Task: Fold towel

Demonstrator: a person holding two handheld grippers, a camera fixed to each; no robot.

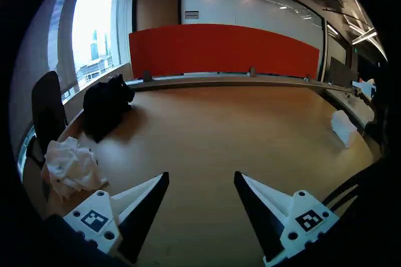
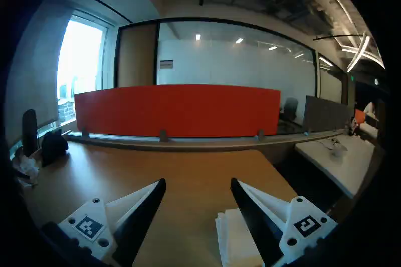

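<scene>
Left tool (image 1: 200,177) is spread wide, nothing between its fingers, just hanging over bare wood on the table (image 1: 215,126). Off to its left near the table edge there's a heap of crumpled towels (image 1: 70,167), white and all bunched up, and a bit past that sits a black bag (image 1: 105,106). Way over on the other side, by the table's right edge, lies a folded towel (image 1: 343,126), well apart from the heap. Right tool (image 2: 197,183) is wide apart too and gripping nothing. A folded towel (image 2: 233,237) lies flat on the table right below it, partly tucked under that tool's right-hand finger in the right gripper view; can't tell if the finger actually touches it. From this side the black bag (image 2: 52,147) and the crumpled towels (image 2: 25,167) sit far off at the left end of the table. A long red divider (image 2: 175,109) runs along the table's back edge, with a bright window (image 2: 80,66) to the left and a separate white desk (image 2: 346,162) off to the right.
</scene>
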